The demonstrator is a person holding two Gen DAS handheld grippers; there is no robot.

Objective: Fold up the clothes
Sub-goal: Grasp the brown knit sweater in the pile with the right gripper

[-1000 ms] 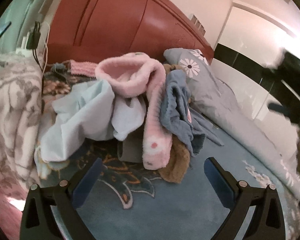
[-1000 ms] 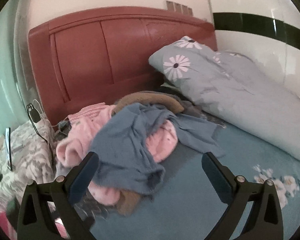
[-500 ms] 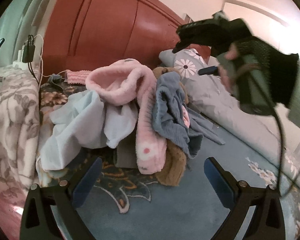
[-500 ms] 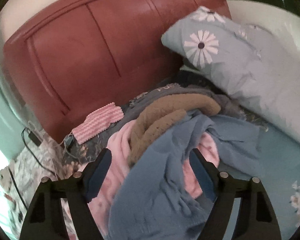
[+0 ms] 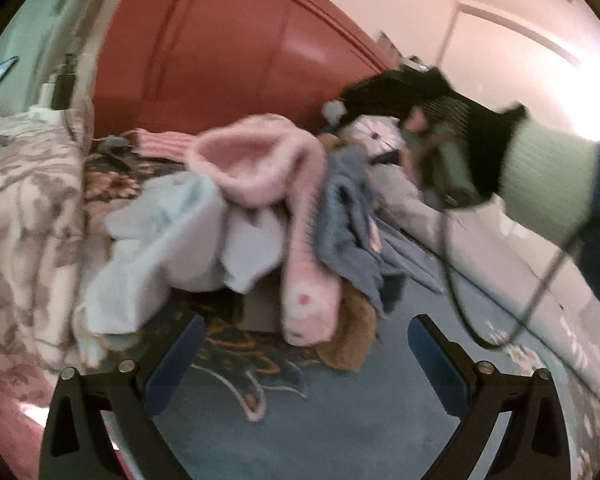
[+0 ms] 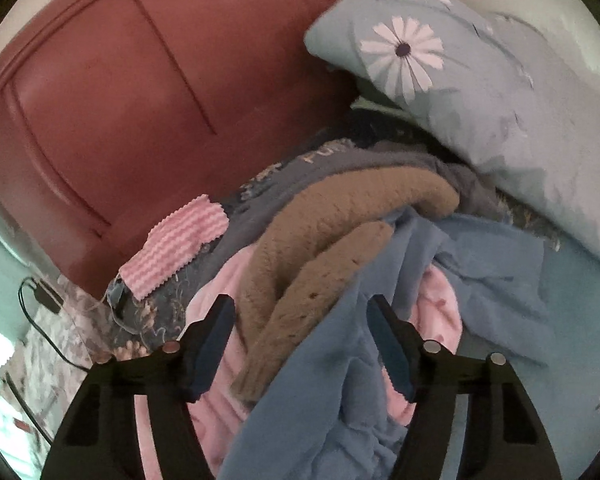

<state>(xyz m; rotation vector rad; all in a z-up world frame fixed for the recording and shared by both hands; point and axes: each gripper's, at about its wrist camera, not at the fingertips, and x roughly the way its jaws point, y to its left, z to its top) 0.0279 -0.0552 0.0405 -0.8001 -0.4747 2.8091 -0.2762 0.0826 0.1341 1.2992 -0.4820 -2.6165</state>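
A heap of clothes [image 6: 340, 280] is piled on the bed [image 5: 340, 420] below the red headboard [image 6: 140, 100], with a daisy-print pillow [image 6: 440, 72] lying at two o'clock from it in the right wrist view. The right tool [image 6: 300, 340] is held spread just above the heap, its jaws straddling a brown fleece garment [image 6: 320, 240] and the edge of a blue garment [image 6: 340, 380]; nothing is yet gripped, as far as can be judged. The left tool [image 5: 304, 360] is released too and is held over bare bedsheet at six o'clock from the pile, where a pink fluffy garment [image 5: 268, 168] and a pale blue garment [image 5: 172, 240] are seen draped. One garment is best singled out at this step: the brown fleece should be pinched at a free top edge only, so that the blue cloth beside it is not dragged along, and lifted clear before being spread flat. The left wrist view is smeared by motion. How the garments interlock beneath the top layer is hidden, and the lower ends of the blue garment are cut off behind the right tool.
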